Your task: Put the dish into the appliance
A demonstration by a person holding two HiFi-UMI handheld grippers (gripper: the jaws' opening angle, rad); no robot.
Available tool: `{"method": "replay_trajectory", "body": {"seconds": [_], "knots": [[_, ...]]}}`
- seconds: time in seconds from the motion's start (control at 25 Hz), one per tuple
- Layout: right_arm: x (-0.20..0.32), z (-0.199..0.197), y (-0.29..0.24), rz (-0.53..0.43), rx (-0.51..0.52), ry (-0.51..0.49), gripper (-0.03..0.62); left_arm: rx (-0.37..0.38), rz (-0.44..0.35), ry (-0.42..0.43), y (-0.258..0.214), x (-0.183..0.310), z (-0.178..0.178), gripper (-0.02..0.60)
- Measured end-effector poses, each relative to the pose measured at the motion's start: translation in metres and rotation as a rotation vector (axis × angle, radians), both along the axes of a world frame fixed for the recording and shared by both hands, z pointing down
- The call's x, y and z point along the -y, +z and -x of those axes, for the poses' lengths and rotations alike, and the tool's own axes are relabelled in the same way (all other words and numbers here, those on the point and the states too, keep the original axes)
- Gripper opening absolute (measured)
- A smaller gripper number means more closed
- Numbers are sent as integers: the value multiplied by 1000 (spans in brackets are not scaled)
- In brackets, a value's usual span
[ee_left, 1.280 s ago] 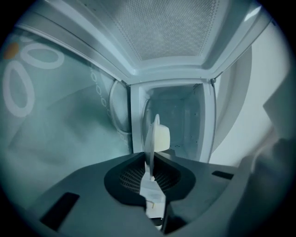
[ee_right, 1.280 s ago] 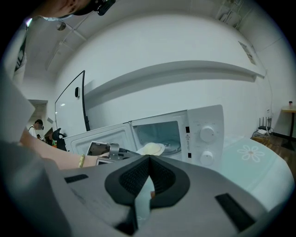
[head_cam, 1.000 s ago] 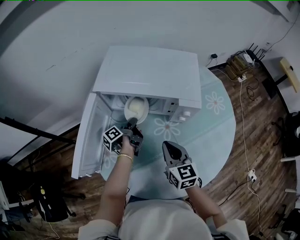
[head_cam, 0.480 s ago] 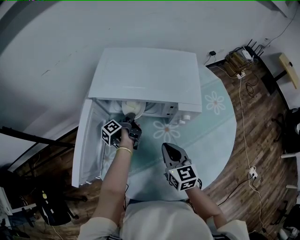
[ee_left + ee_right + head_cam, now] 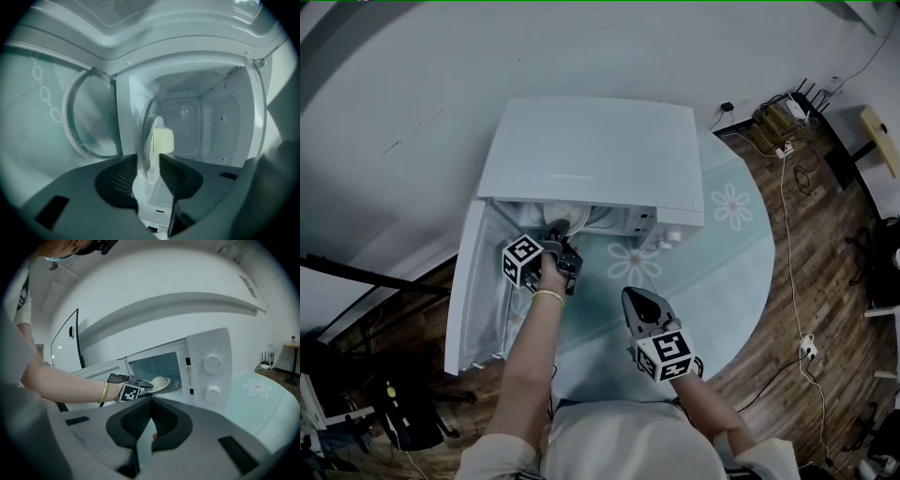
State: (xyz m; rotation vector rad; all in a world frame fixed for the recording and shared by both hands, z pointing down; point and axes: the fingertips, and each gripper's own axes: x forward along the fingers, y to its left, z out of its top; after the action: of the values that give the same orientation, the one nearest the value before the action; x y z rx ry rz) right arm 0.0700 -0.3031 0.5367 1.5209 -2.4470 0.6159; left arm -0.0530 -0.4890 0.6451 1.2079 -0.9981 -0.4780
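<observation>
A white microwave (image 5: 591, 150) stands on the round table with its door (image 5: 473, 281) swung open to the left. The white plate (image 5: 161, 382) with a pale yellow lump of food (image 5: 164, 140) is inside the cavity. My left gripper (image 5: 561, 232) reaches into the opening. Its jaws are opening, and the plate's rim (image 5: 151, 157) stands edge-on between them. In the head view the microwave's top hides most of the plate. My right gripper (image 5: 639, 302) hangs shut and empty over the table in front of the microwave, well back from the opening.
The microwave's two knobs (image 5: 212, 364) are on its right front panel. The table wears a pale green cloth with a flower print (image 5: 731, 204). Cables and a power strip (image 5: 783, 155) lie on the wooden floor at the right. The open door blocks the left side.
My left gripper has pushed forward with the plate, which has gone from the opening's mouth to under the microwave's top. The right gripper has barely moved.
</observation>
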Motion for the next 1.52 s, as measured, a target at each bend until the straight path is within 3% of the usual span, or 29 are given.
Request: {"method": "replay_trajectory", "body": {"seconds": [0.04,0.12,0.36,0.48,0.8,1.24,1.52], "knots": [[-1,0,-1,-2,-1,-1,5,5,-9,1,-1,-1,1,156],[-3,0,-3,-9,0,-2,5,24,-23,10,-3,-7,2,196],[-15,-5,-12,-35,-8,-4,5,31,-45,26,-14,-41,1,196],[-22,-8,-15,-46,-13,3,5,86,-85,67,-28,-62,-1,159],[-50,-17,-28,-73,1,9,5,338,-250,115,-71,-135,7,9],[-93,-13,-48,-107,15,-32,5,681,-480,264,-127,-225,-2,9],[-116,-18,-61,-124,12,-44,5,866,-570,369,-149,-273,-17,9]]}}
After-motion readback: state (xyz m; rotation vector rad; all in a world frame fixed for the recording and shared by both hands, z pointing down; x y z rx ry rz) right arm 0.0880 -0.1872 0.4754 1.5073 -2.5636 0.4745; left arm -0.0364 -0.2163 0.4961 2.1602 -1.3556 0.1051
